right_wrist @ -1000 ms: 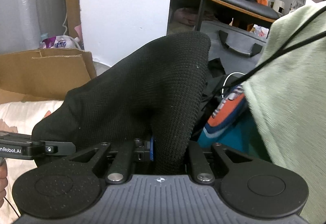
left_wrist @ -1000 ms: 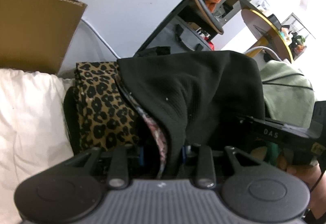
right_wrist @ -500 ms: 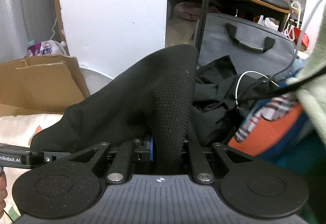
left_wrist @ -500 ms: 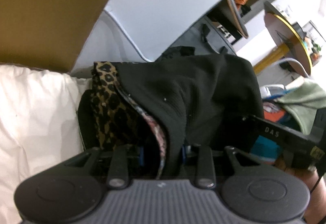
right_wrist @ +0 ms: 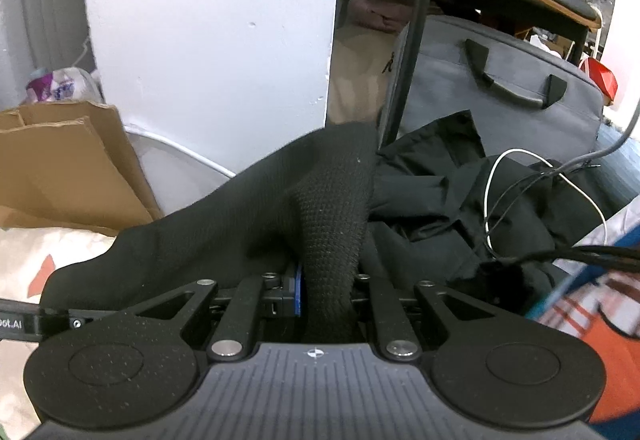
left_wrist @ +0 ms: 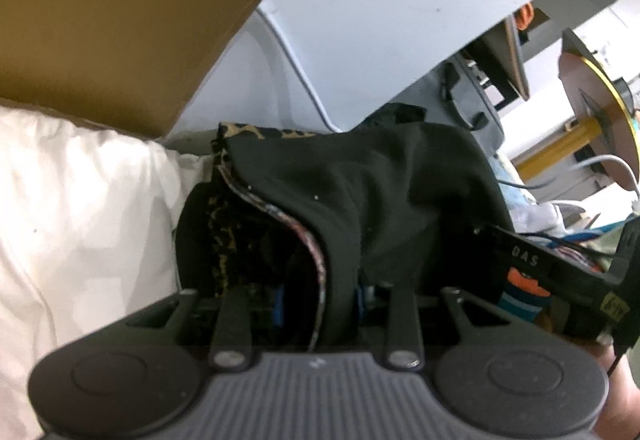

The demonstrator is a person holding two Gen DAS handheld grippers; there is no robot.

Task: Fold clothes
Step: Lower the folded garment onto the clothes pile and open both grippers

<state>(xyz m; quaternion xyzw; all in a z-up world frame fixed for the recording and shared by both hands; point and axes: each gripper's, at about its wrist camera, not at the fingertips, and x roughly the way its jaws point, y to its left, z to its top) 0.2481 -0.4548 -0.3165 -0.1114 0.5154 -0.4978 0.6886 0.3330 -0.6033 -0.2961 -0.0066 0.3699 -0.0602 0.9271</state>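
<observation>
A black knit garment (left_wrist: 380,191) hangs bunched between both grippers. My left gripper (left_wrist: 320,298) is shut on a thick fold of it, with a leopard-print layer (left_wrist: 224,240) and a patterned edge caught alongside. In the right wrist view the same black garment (right_wrist: 320,207) rises from my right gripper (right_wrist: 326,292), which is shut on a narrow fold. The right gripper's body (left_wrist: 560,280) shows at the right of the left wrist view. The fingertips of both grippers are hidden under the cloth.
A white pillow or duvet (left_wrist: 80,207) lies at the left, with a cardboard box (left_wrist: 112,23) behind it. A heap of black clothing with a white cable (right_wrist: 492,195) lies to the right, before a grey bag (right_wrist: 500,87). A white wall panel (right_wrist: 208,39) stands behind.
Both grippers have carried the black garment down and toward the left. The green garment has left both views, and the leopard layer now shows less.
</observation>
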